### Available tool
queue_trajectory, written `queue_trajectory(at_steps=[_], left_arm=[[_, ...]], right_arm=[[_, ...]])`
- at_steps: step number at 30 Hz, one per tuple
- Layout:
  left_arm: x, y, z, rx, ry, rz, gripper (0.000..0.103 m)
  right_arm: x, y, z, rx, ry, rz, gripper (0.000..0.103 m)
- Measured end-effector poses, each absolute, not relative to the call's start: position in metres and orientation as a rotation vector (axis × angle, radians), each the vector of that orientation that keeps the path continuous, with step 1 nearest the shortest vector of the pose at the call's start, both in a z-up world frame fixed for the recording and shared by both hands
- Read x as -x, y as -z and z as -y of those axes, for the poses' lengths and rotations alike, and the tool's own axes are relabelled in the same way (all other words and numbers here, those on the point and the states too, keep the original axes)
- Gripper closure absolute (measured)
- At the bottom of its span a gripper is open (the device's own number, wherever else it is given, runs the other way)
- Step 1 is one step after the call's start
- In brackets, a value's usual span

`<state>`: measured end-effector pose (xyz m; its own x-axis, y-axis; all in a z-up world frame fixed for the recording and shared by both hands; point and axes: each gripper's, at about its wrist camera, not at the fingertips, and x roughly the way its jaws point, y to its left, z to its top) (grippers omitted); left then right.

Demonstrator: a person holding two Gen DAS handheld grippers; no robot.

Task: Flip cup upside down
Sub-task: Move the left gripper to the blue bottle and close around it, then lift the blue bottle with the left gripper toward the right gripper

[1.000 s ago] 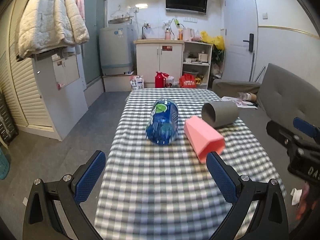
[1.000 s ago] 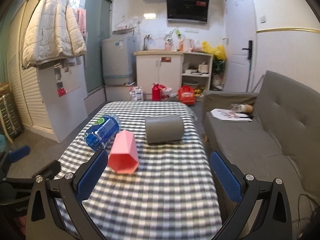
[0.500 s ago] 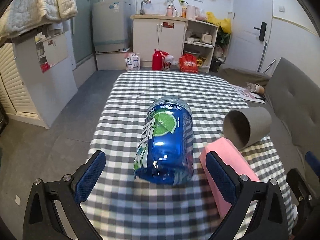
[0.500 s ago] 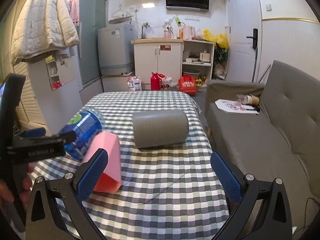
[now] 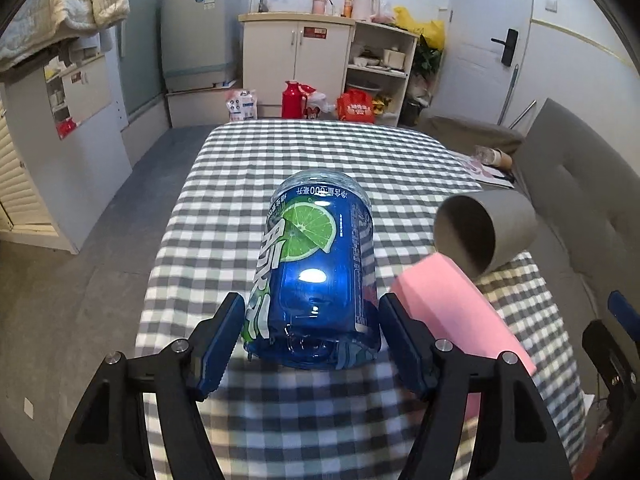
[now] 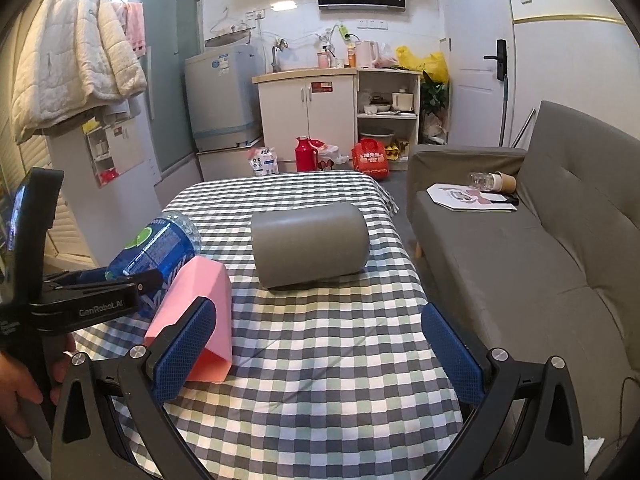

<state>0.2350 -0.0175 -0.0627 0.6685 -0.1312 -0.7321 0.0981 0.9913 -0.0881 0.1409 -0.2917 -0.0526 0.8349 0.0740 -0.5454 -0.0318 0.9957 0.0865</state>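
My left gripper (image 5: 310, 330) straddles the blue cup (image 5: 316, 276), still parted; the cup's long axis points away. Right gripper (image 6: 320, 352) spread, holding nothing.

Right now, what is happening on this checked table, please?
A person holds tongs in each hand. The left tongs are open around the near end of the blue cut-off bottle cup, which lies on its side on the checked table; whether the pads touch it is unclear. The right tongs are open and hold nothing. A pink cup and a grey cup also lie on their sides.
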Motion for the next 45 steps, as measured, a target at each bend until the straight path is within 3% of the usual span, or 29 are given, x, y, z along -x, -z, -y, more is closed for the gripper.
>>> queue_trajectory(at_steps=[21,27,38,45], left_arm=[[-0.071,0.058,0.048,0.074,0.156,-1.006,0.032],[-0.066,0.056,0.053,0.064,0.168,-1.015,0.024],[-0.038,0.027,0.030,0.048,0.140,-0.929,0.024],[-0.055,0.002,-0.029,0.096,0.059,-0.822,0.019]], right_arm=[[-0.047,-0.003,0.282,-0.035,-0.137,-0.571,0.000],[-0.035,-0.005,0.290,-0.043,-0.141,-0.610,0.000],[-0.024,-0.015,0.280,-0.030,-0.137,-0.671,0.000],[-0.043,-0.012,0.252,-0.058,-0.133,-0.827,0.000]])
